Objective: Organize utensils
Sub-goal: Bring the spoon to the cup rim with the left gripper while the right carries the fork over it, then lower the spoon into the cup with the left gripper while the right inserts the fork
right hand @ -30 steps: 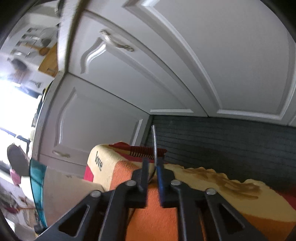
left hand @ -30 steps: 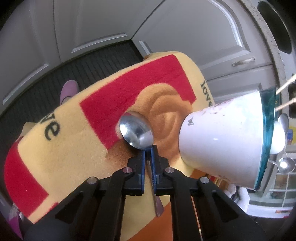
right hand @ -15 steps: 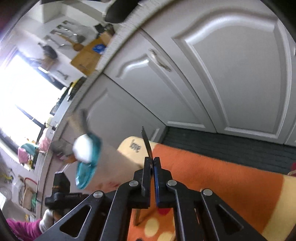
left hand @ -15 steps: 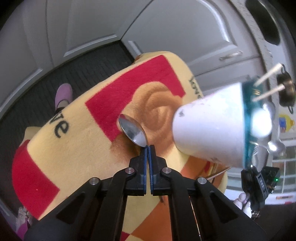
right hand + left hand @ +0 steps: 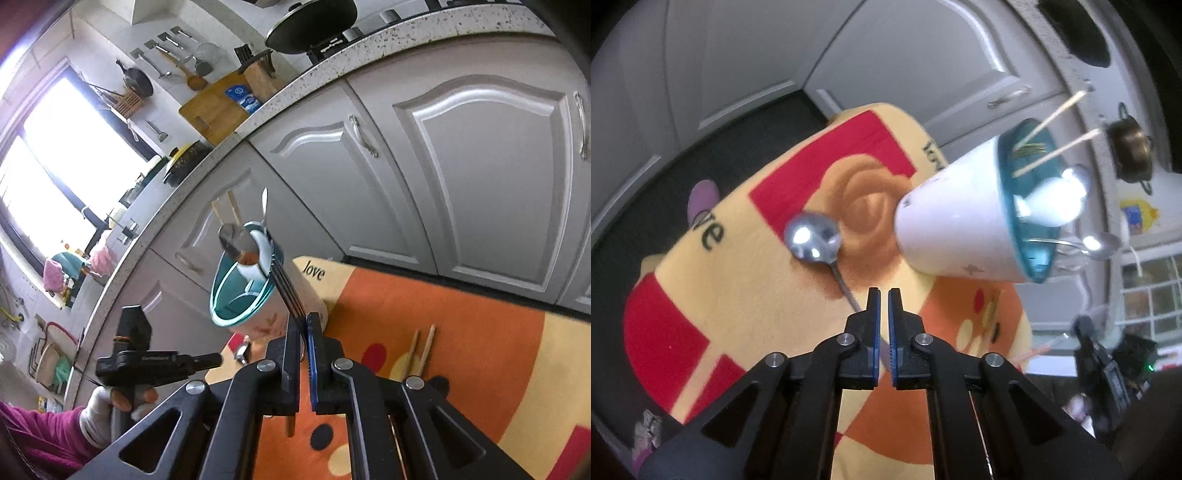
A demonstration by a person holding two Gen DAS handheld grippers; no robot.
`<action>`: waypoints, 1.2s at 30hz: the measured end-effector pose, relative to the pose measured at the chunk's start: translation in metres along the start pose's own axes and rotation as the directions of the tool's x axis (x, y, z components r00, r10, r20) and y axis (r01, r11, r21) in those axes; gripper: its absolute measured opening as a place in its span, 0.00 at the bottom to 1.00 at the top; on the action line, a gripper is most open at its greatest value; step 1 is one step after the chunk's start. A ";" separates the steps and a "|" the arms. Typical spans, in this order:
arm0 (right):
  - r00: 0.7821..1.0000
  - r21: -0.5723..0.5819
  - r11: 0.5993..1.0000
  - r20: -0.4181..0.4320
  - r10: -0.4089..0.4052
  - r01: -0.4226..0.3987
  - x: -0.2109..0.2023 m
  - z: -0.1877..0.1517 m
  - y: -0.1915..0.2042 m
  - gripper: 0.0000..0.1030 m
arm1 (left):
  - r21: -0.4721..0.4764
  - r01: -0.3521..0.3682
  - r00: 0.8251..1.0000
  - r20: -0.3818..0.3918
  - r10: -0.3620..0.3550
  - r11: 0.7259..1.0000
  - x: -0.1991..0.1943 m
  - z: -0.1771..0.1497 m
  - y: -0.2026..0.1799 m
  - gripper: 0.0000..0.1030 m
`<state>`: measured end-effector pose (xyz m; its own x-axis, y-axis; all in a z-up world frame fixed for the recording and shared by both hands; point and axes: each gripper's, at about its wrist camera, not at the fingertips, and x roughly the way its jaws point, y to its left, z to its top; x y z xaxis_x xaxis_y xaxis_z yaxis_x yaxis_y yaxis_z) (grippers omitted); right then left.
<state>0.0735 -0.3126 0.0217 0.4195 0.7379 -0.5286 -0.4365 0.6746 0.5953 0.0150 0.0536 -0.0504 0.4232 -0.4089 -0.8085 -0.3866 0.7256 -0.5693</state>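
**Over the blanket, a fork and a spoon are held ready for the cup**

Over the orange and yellow blanket [image 5: 472, 332], two utensils are pinched, one in each tool. The right gripper [image 5: 303, 318] is pressed together on a fork [image 5: 286, 291]. Its tines point toward 11 o'clock and its handle end sticks out below the jaws. The cup [image 5: 255, 299] stands on the blanket at 11 o'clock from that gripper, with the fork tips seen just in front of its rim. Whether they touch the rim cannot be told.

In the left wrist view, the left gripper [image 5: 884, 292] has a spoon [image 5: 812, 240] by the handle, the bowl out at 10 o'clock. Its jaws have just been opening a little, the thin handle lying between the pads, and a light pinch appears to be kept. The cup [image 5: 953, 229] is seen at 2 o'clock. It already holds chopsticks, a white ladle-shaped spoon and metal spoons.

A loose pair of chopsticks [image 5: 421, 350] lies on the blanket at 3 o'clock of the right gripper, not yet collected.

The step in hand is judged to be delivery of the fork. The fork would next need to be brought over the teal mouth, tipped so that the handle leads down, and released only once it is inside. The crowded cup leaves little free room, so a gap between the utensils already there should be aimed for. The spoon's loosened hold may need to be firmed before it is moved.
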 end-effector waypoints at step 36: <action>0.989 -0.149 0.983 0.080 0.123 -0.110 -0.035 0.030 0.090 0.03 | 0.156 0.106 0.976 0.175 -0.133 0.982 -0.086 0.032 -0.040 0.00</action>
<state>0.0438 -0.2783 0.1117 0.4254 0.8113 -0.4010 -0.5939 0.5846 0.5528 0.0201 0.0773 0.0465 0.6075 -0.3987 -0.6870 -0.2069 0.7556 -0.6215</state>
